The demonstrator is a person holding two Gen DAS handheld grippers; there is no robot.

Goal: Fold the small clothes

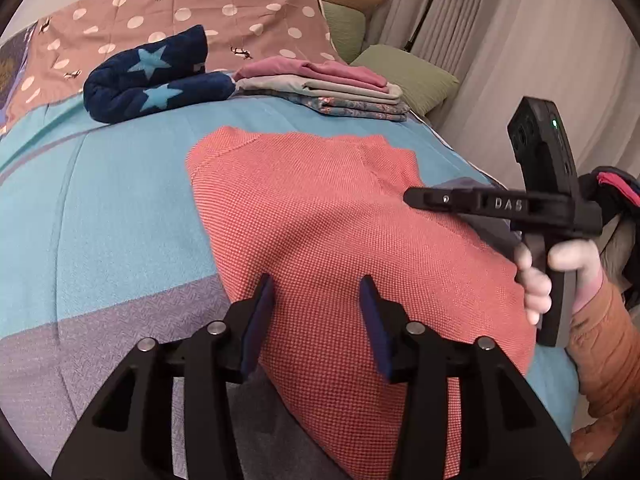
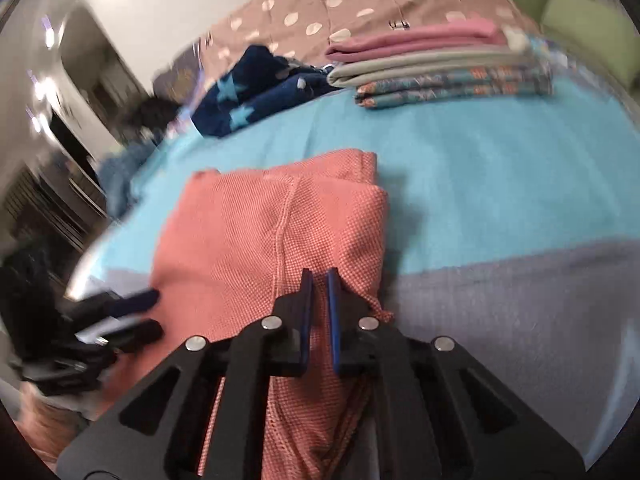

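A coral knit garment [image 1: 340, 220] [image 2: 240, 232] lies partly folded on the turquoise bedspread [image 1: 120, 200]. My left gripper [image 1: 316, 304] hovers over its near end with the jaws apart; cloth shows beneath them and the pads do not press on it. It also appears blurred at the left of the right wrist view, left gripper [image 2: 148, 316]. My right gripper [image 2: 319, 280] is shut on a bunched fold at the garment's right edge, with coral cloth in the narrow slit between the pads. A hand holds the right gripper [image 1: 412, 199] at the garment's right side.
A stack of folded clothes [image 1: 332, 88] [image 2: 440, 68] and a navy star-patterned blanket [image 1: 152, 80] [image 2: 248, 96] sit at the far side of the bed. Green pillows [image 1: 408, 76] lie beyond. Loose dark clothes [image 1: 616, 200] hang at the right edge.
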